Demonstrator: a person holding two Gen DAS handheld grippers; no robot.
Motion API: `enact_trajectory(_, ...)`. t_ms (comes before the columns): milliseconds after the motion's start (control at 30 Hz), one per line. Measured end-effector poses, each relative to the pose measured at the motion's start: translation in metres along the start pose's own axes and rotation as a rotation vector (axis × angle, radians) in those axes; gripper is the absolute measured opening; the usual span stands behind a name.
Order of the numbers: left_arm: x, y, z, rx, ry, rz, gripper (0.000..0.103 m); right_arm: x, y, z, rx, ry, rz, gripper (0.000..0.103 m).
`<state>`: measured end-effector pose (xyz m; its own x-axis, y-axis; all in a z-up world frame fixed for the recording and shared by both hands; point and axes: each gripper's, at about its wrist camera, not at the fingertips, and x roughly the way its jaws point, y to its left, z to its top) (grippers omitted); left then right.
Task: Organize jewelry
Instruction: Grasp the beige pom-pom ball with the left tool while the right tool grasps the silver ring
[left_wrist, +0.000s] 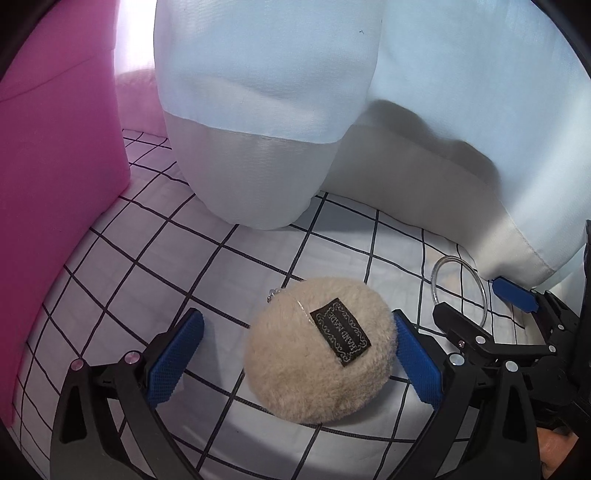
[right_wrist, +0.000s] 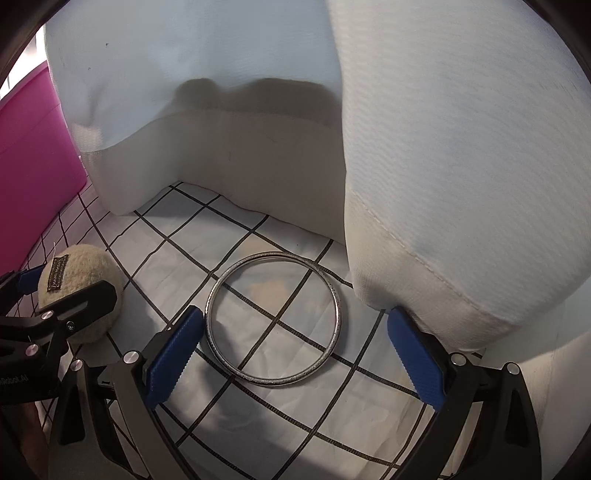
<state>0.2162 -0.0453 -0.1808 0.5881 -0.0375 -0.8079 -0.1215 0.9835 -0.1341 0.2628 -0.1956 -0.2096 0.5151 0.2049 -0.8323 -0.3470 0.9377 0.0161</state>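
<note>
A round beige fluffy pouch (left_wrist: 319, 350) with a black label and a small ball chain lies on the checked sheet. My left gripper (left_wrist: 299, 328) stands open around it; its right pad is at the fur and its left pad is clear of it. A silver bangle (right_wrist: 273, 319) lies flat on the sheet, and my right gripper (right_wrist: 295, 325) is wide open over it with neither pad touching. The left wrist view shows the bangle (left_wrist: 460, 290) at the right with my right gripper (left_wrist: 476, 299) around it. The right wrist view shows the pouch (right_wrist: 79, 291) at the far left.
Pale blue and white pillows (left_wrist: 266, 110) stand close behind both objects; one pillow (right_wrist: 461, 184) presses against my right gripper's right finger. A pink cushion (left_wrist: 55, 184) rises at the left. The white sheet (right_wrist: 258, 406) with black grid lines covers the bed.
</note>
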Motion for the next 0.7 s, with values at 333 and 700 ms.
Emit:
enact_trajectory(333,-0.013,0.001,-0.005,0.045,-0.034,0.071,0.058,-0.014,0.016,-0.008,-0.045,-0.047,0.030,0.070)
enact_trajectory(700,-0.036,0.011,-0.018,0.010,-0.045,0.032,0.058,-0.045,0.021,-0.030,-0.025,-0.094,0.102,0.070)
